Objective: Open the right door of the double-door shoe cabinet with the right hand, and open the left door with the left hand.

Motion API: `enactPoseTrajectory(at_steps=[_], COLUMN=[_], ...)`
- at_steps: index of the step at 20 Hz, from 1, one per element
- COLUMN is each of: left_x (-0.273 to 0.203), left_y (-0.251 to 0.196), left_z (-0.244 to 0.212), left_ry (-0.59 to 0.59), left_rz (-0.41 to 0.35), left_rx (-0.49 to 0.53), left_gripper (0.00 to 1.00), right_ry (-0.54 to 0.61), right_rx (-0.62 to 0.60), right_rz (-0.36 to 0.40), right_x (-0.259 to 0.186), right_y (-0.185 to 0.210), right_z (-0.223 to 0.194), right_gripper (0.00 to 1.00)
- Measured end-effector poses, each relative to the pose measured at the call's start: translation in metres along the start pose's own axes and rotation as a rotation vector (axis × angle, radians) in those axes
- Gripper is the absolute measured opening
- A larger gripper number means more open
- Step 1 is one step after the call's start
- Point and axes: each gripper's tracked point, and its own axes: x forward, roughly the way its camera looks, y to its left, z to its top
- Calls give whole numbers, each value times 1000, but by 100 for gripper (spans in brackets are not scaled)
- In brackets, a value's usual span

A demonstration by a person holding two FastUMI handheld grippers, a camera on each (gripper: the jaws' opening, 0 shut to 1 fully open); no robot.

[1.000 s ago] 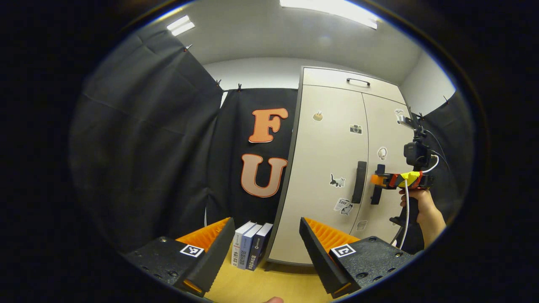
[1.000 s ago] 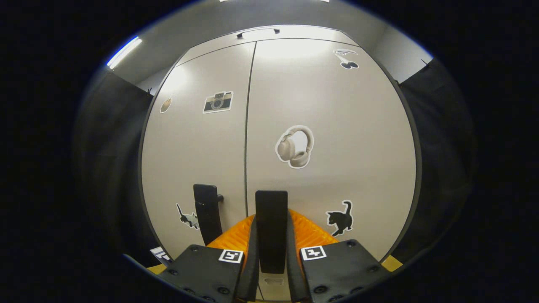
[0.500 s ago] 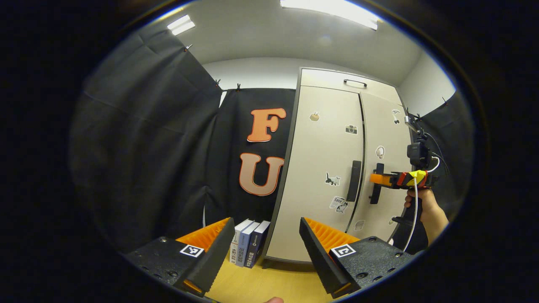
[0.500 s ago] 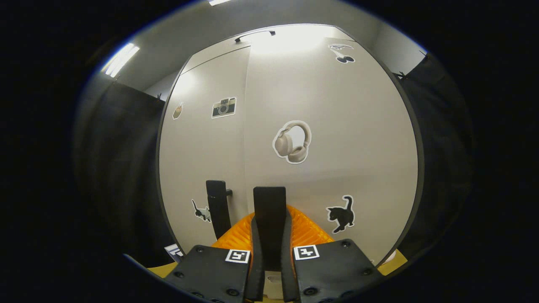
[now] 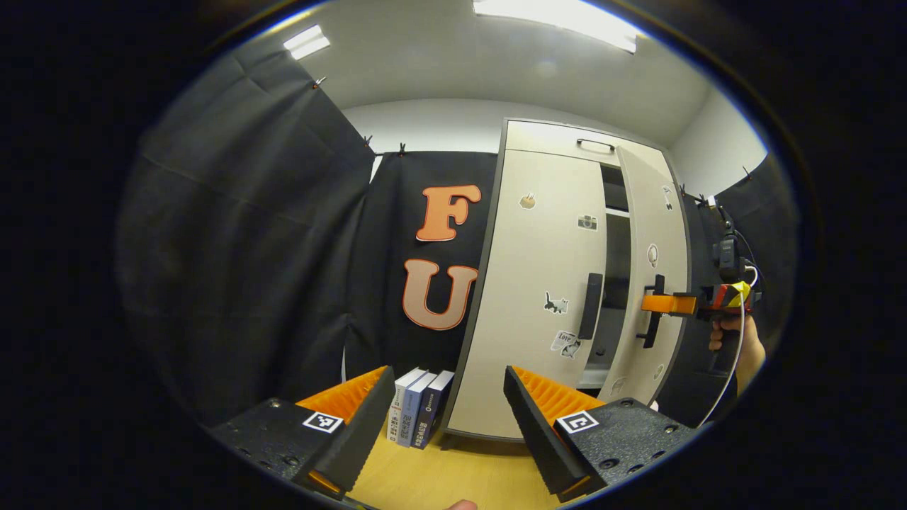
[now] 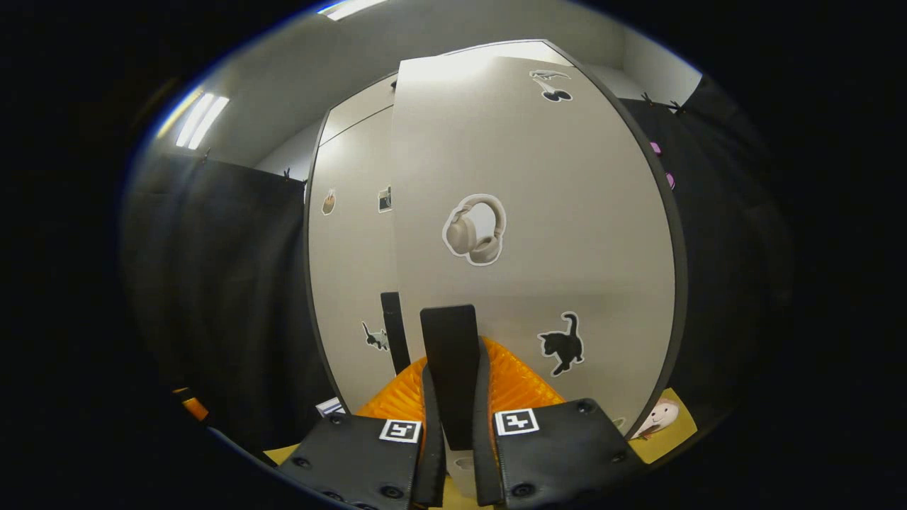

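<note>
The pale shoe cabinet stands right of centre in the left gripper view. Its left door (image 5: 538,269) is closed, with a dark vertical handle (image 5: 589,306). The right door (image 5: 655,234) stands partly open, showing the dark inside (image 5: 613,283). My right gripper (image 5: 662,304), held by a hand (image 5: 737,340), grips that door's handle (image 5: 650,312). In the right gripper view, my right gripper (image 6: 453,397) is shut on the right door's handle (image 6: 448,354), and the right door (image 6: 538,212) overlaps the left door (image 6: 351,248). My left gripper (image 5: 448,375) is open and well short of the cabinet.
Three books (image 5: 418,407) stand upright on the wooden floor (image 5: 453,482) against the cabinet's left side. A top drawer with a slim handle (image 5: 594,144) sits above the doors. Black cloth walls close in on both sides. A small sticker (image 6: 655,418) lies by the cabinet's right foot.
The right door has swung from closed to partly open, drawn out by my right gripper on its handle. My left gripper has stayed open in the same place.
</note>
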Motion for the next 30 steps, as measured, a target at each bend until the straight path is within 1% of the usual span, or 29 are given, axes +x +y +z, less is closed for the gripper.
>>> enactPoseTrajectory(at_steps=[1, 2, 3, 8, 10, 13, 16, 21, 25, 26, 27, 30], left_x=[-1, -2, -3, -5, -6, -3, 1, 6, 10, 10, 11, 11], left_y=[-1, -3, -4, -18, -23, -32, -42, -63, -77, -80, -83, -91], left_z=[-1, 0, 0, -1, -3, -7, -13, -21, -26, -27, -28, -31], left_ry=[3, 4, 2, 3, 6, 12, 22, 38, 42, 42, 45, 53], left_rz=[-4, -7, -11, -49, -63, -89, -118, -175, -211, -219, -228, -251], left_rx=[0, 2, 3, 9, 8, 3, -2, -19, -7, -8, -13, -24], left_gripper=[94, 91, 94, 94, 94, 94, 94, 94, 94, 94, 94, 94], right_ry=[5, 11, 18, 34, 29, 18, 13, -19, -33, -48, -47, -62], right_rx=[-4, -11, -18, -6, 7, 0, -23, -38, -81, -77, -65, -9], right_rz=[3, 6, 11, 48, 47, 25, -11, -96, -189, -213, -228, -270], right_x=[-10, -18, -22, -45, -56, -67, -76, -89, -93, -95, -99, -104], right_y=[-2, -4, -5, -13, -18, -27, -41, -66, -89, -96, -100, -111], right_z=[-1, -1, 1, 6, 11, 16, 18, 24, 25, 28, 29, 31], right_gripper=[25, 25, 25, 25, 25, 25, 25, 23, 22, 8, 15, 15])
